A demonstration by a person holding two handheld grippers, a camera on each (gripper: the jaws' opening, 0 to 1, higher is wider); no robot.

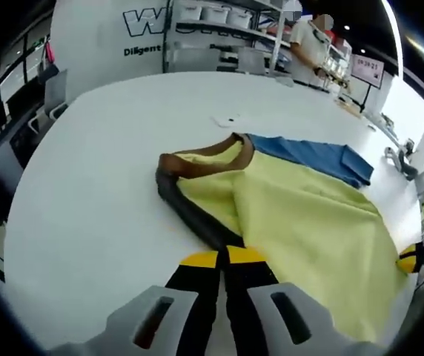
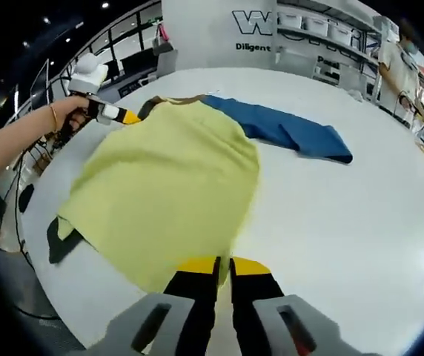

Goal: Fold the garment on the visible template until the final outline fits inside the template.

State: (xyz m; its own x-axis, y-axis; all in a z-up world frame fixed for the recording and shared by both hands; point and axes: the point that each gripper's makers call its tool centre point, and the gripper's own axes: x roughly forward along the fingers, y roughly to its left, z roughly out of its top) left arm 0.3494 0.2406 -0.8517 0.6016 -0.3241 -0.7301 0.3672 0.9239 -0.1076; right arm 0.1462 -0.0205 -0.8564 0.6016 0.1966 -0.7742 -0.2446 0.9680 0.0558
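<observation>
In the left gripper view, my left claw [image 1: 222, 258] has its yellow-tipped jaws pressed together on the dark sleeve cuff of the garment [image 1: 301, 215], pinching it just ahead of the tips. From there the dark sleeve [image 1: 190, 211] runs forward and to the left of the claw, bending at a brown collar band [image 1: 197, 154] further ahead. The garment's body is pale yellow and spreads ahead and to the right of the jaws in soft folds. A blue sleeve [image 1: 312, 157] lies flat beyond the yellow, far ahead on the right. All of it rests on the white table [image 1: 86, 200].

In the right gripper view, my right claw [image 2: 224, 263] has its jaws closed on the near hem of the yellow cloth [image 2: 167, 193], which rises ahead of it and to its left. The blue sleeve [image 2: 286, 127] extends ahead on the right. The left claw [image 2: 127, 116], held in my hand [image 2: 75, 113], grips the far corner ahead on the left.
</observation>
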